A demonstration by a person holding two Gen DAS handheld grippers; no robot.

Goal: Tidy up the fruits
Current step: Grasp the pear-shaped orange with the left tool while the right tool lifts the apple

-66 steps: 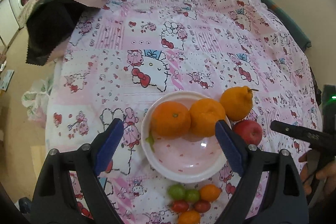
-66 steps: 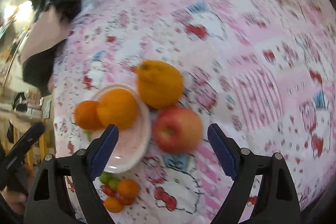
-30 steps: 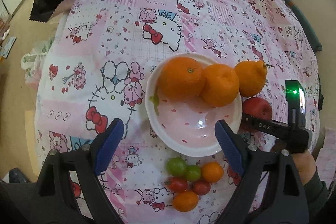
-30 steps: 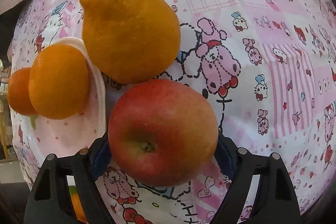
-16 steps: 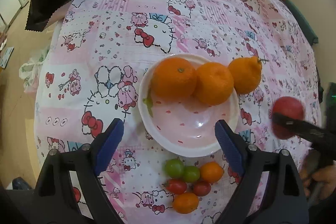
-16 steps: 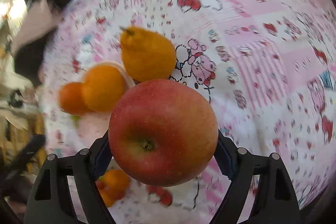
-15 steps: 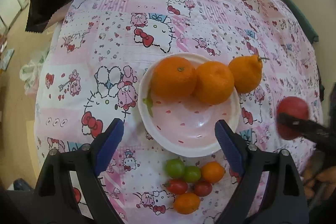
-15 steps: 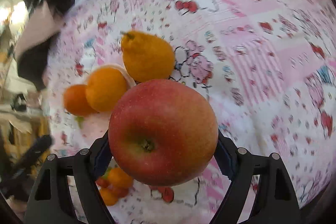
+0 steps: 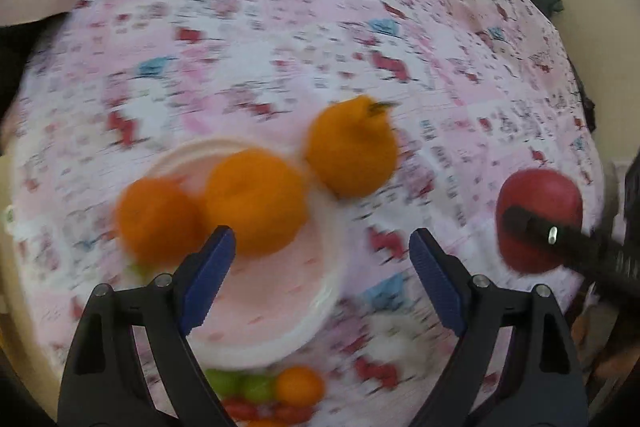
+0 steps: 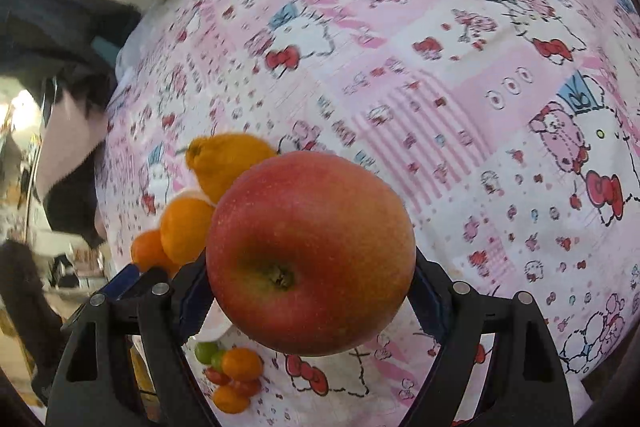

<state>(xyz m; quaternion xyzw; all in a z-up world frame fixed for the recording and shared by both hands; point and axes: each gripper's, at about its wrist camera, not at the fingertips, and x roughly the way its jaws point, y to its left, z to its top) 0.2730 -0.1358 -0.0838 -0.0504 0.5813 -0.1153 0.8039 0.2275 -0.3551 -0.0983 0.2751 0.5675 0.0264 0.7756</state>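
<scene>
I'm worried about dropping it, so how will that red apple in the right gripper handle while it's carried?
The apple looks firm and smooth-skinned, so it probably won't squash but might slip. It fills the right gripper from pad to pad, leaving little margin. Being round, it would likely roll across the tablecloth if released.

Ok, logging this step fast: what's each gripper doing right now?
Left gripper: open, empty, above the pink bowl.
Right gripper: jaws shut on the red apple, held clear of the cloth.
</scene>
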